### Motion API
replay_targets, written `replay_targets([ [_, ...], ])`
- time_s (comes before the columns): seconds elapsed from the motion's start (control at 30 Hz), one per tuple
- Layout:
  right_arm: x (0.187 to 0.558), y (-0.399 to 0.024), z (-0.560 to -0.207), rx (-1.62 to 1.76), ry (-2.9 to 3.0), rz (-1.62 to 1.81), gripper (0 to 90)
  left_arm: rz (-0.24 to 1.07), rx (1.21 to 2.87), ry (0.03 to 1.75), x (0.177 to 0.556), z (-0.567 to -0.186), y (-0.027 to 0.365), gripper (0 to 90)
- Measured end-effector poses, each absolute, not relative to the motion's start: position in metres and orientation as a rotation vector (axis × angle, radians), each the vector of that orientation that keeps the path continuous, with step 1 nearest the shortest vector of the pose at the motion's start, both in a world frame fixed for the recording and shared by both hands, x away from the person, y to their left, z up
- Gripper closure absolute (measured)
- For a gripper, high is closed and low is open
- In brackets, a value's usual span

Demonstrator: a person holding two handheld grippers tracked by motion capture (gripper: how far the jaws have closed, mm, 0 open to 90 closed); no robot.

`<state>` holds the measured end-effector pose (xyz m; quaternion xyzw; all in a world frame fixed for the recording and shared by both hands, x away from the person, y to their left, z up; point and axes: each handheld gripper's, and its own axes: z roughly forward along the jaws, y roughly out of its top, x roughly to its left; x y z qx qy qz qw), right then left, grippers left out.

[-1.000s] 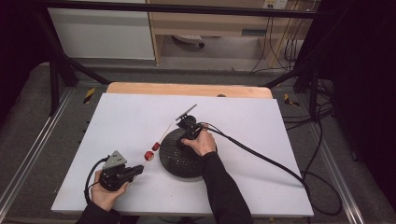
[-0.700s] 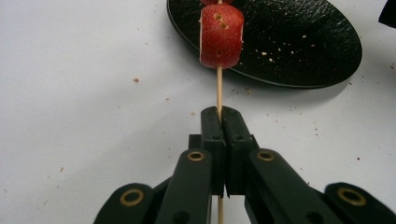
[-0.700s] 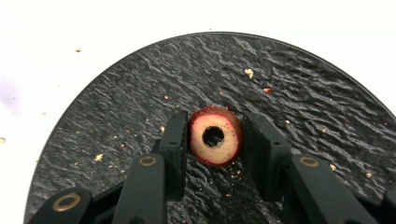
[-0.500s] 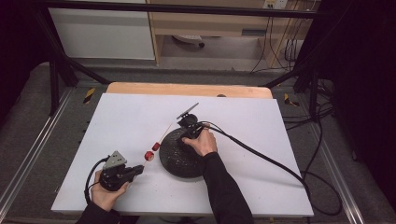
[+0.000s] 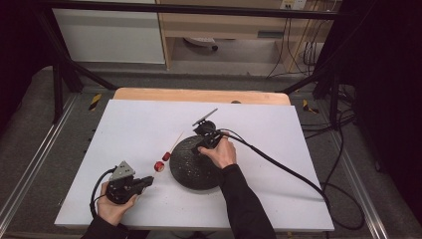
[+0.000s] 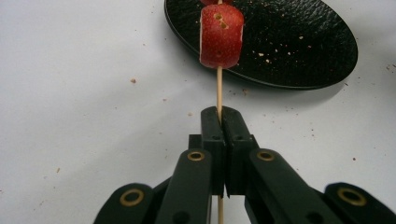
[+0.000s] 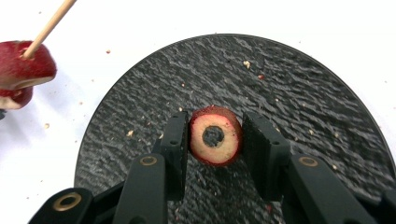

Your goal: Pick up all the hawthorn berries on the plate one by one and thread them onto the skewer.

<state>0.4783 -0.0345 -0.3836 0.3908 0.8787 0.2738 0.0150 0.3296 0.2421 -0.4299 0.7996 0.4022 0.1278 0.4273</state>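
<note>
Threading fruit slices onto a skewer: partly done.
Left gripper [image 6: 219,122] is clamped on the skewer [image 6: 218,91], two slices [image 6: 221,36] already threaded; right gripper [image 7: 214,140] grips a cored slice [image 7: 215,136] over the black plate [image 7: 299,107], not yet threaded.

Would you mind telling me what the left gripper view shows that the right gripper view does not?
Left gripper view alone: the left gripper shut on the skewer's lower end. Right gripper view alone: the right gripper clamping a cored red fruit ring above the plate. Both share the black plate, the wooden skewer and the red pieces threaded on it.
</note>
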Motion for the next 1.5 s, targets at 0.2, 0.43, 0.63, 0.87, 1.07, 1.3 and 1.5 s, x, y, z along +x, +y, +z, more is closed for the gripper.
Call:
replay_targets([
  [0.2, 0.47, -0.044, -0.38, 1.22, 2.724, 0.896, 62.9, 0.32, 1.999, 1.0, 0.329, -0.43, 0.241, 88.3],
  [0.43, 0.461, -0.055, -0.38, 1.24, 2.69, 0.987, 62.9, 0.322, 2.002, 0.998, 0.329, -0.43, 0.239, 88.3],
  [0.63, 0.451, -0.064, -0.382, 1.237, 2.658, 1.102, 62.9, 0.32, 2.005, 0.995, 0.329, -0.43, 0.237, 88.3],
  [0.87, 0.438, -0.075, -0.385, 1.245, 2.574, 1.278, 62.9, 0.32, 2.008, 0.993, 0.329, -0.431, 0.235, 88.3],
  [1.07, 0.425, -0.083, -0.391, 1.265, 2.478, 1.448, 62.9, 0.319, 2.005, 0.982, 0.327, -0.43, 0.233, 88.3],
  [1.3, 0.414, -0.094, -0.402, 1.315, 2.332, 1.621, 62.9, 0.316, 1.995, 0.974, 0.325, -0.43, 0.23, 88.3],
  [1.5, 0.407, -0.1, -0.413, 1.368, 2.192, 1.771, 63.0, 0.315, 1.998, 0.97, 0.323, -0.431, 0.225, 88.3],
])
